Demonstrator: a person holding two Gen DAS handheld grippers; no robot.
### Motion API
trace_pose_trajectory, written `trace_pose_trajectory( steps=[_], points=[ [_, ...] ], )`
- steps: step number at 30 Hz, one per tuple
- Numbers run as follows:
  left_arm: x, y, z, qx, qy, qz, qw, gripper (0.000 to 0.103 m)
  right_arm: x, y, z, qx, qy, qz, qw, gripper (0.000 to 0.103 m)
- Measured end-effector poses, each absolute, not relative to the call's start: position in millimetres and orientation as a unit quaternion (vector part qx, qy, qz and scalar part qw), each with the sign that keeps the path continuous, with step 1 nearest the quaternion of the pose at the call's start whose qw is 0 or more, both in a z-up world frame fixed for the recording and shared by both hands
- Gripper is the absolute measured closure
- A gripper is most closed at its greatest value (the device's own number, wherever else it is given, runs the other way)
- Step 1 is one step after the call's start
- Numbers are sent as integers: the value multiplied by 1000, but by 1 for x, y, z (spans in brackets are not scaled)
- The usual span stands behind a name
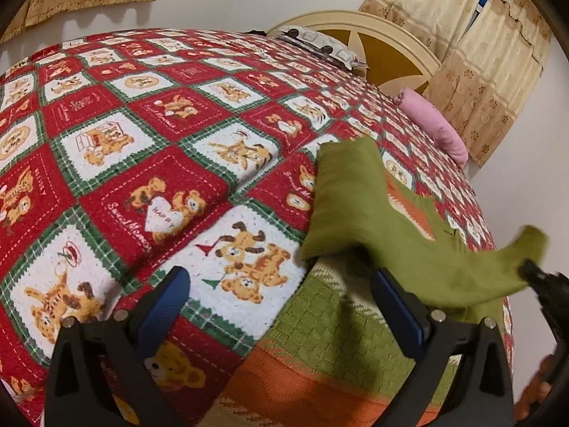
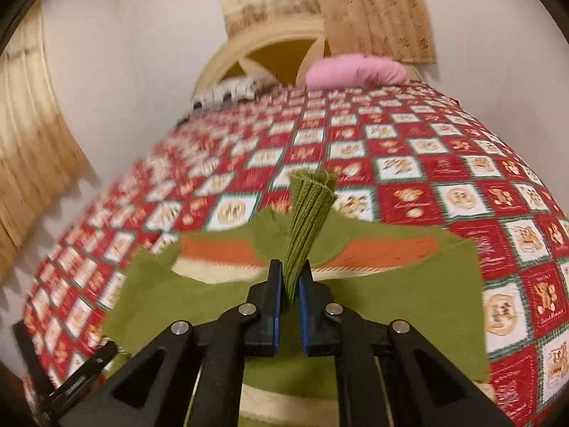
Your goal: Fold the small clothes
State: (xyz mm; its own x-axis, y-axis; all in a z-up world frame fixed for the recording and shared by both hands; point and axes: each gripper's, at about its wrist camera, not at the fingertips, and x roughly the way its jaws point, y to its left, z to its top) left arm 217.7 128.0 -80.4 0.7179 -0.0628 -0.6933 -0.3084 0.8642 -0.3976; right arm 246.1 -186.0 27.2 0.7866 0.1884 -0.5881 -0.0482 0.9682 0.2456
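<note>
A small green knit sweater [image 1: 341, 323] with orange and cream bands lies on the bed's red patchwork quilt [image 1: 142, 149]. Its left sleeve [image 1: 341, 192] is folded in over the body. My left gripper [image 1: 281, 291] is open and empty, low over the sweater's hem and the quilt. My right gripper [image 2: 291, 277] is shut on the ribbed cuff [image 2: 309, 210] of the other sleeve and holds it up above the sweater body [image 2: 391, 306]. In the left wrist view that lifted sleeve [image 1: 498, 270] runs to the right gripper [image 1: 533, 270] at the right edge.
A pink pillow [image 1: 437, 128] and a patterned pillow [image 1: 320, 44] lie by the cream headboard [image 1: 387, 53]. Beige curtains [image 1: 490, 71] hang behind. The bed's right edge runs close to the sweater, with a white wall [image 1: 526, 178] beyond.
</note>
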Motion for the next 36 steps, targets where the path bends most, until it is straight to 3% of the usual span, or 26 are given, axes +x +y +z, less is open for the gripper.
trace_pose_trajectory(
  steps=[3,5,6,15,20,24,25,26,28,33,36],
  points=[
    [219,129,-81,-249,371,71,892,0,233,-206,14,108,326,71,936,89],
    [219,129,-82,-247,372,72,892,0,225,-223,-10,81,367,24,926,60],
    [219,129,-82,-247,373,72,892,0,218,-233,-18,75,378,-2,923,55],
    [220,126,-82,-242,374,75,892,0,171,-332,-17,256,350,-49,900,53],
    [221,122,-82,-230,377,82,893,0,203,-295,-14,213,384,8,898,48],
    [221,122,-82,-227,379,84,893,0,246,-256,-45,147,456,-4,877,48],
    [221,122,-82,-227,380,84,893,0,250,-247,-49,122,462,-6,879,51],
    [221,123,-83,-227,380,84,893,0,251,-238,-47,89,452,-16,888,71],
    [221,122,-83,-227,380,84,893,0,250,-221,-42,18,434,-28,900,97],
    [219,128,-84,-240,372,90,892,0,234,-232,-12,-6,371,-57,927,97],
    [219,131,-84,-244,370,94,892,0,240,-245,-22,-15,389,-72,918,97]
  ],
)
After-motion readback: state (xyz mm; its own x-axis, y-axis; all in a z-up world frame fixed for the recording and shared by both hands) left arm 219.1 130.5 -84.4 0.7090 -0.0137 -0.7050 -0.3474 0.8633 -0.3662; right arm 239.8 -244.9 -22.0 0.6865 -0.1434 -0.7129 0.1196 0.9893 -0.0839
